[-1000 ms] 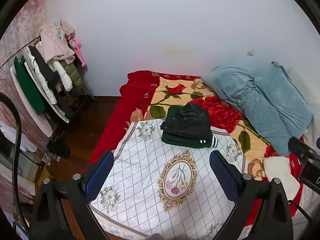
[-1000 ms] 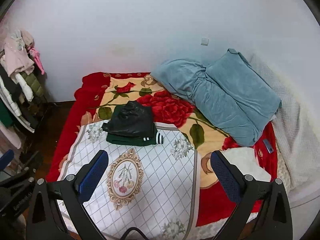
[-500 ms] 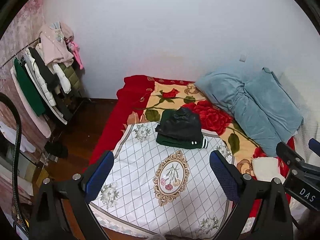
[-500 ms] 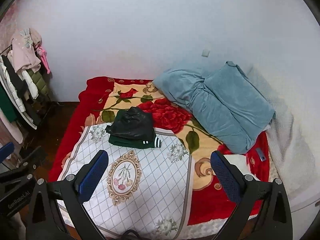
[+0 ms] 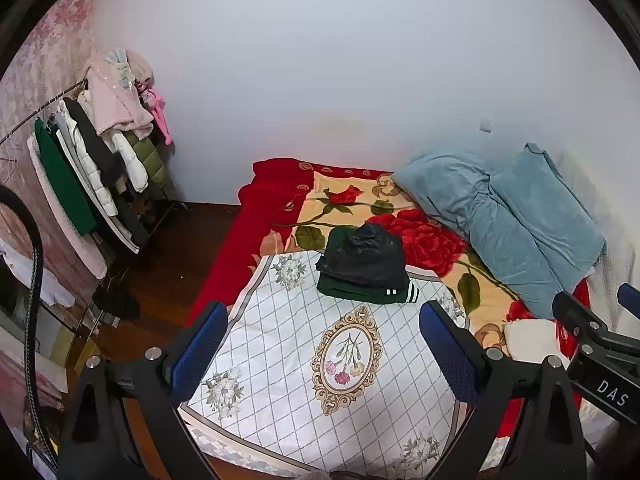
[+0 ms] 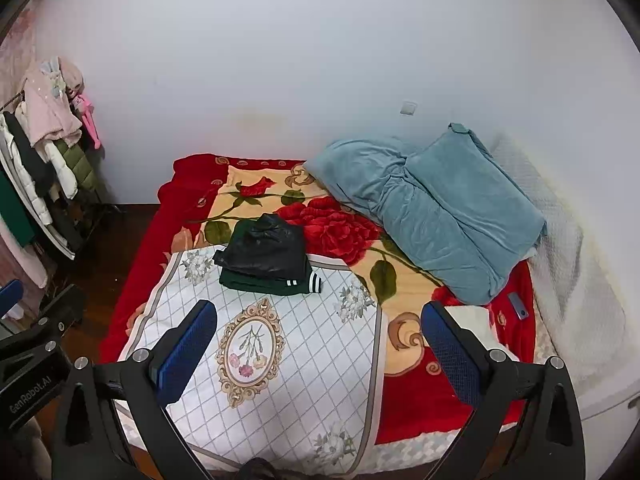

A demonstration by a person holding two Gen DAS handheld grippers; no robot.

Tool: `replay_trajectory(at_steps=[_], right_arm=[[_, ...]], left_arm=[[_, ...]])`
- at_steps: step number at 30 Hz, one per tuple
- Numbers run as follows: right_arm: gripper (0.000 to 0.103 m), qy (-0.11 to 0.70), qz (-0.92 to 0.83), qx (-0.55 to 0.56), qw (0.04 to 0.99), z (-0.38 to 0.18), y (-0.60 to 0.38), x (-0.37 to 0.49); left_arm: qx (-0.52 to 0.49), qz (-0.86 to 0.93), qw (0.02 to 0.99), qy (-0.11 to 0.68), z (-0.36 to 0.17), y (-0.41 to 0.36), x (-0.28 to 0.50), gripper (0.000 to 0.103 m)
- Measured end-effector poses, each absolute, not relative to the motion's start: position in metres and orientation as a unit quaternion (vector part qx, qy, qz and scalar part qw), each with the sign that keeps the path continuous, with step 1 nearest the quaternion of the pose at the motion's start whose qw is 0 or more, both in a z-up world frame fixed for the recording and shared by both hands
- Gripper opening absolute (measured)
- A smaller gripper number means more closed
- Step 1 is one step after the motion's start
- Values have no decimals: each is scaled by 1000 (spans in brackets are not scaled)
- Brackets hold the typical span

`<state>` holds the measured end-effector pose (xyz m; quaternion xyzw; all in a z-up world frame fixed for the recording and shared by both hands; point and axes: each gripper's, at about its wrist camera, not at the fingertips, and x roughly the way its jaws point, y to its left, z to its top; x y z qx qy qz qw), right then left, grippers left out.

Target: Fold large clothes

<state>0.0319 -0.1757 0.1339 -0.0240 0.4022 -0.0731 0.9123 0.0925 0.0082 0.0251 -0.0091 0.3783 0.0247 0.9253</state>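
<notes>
Nearest to me, my left gripper stood with its blue-padded fingers spread wide and nothing between them; my right gripper was spread just as wide and equally bare. Both hung above the near end of the bed, over a white quilted mat with a grid pattern and a gold-framed flower medallion. At the mat's far edge lay the folded clothes: a black garment stacked on a dark green one with white-striped cuffs, clear of both grippers. Under the mat spread a red blanket with big roses. Further right on it sat a white fluffy item, and beyond that a heap of blue-grey bedding reached the plain white wall. Off to the left, past dark wooden floor, a clothes rack stood crowded with coats.
</notes>
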Motion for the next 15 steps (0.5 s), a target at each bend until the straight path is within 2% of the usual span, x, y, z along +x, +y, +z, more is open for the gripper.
replay_trajectory(at_steps=[15], right_arm=[[103,402,-72,-26,912,134,-172,26]], left_arm=[[-15,33,928,372,28,16,89,98]])
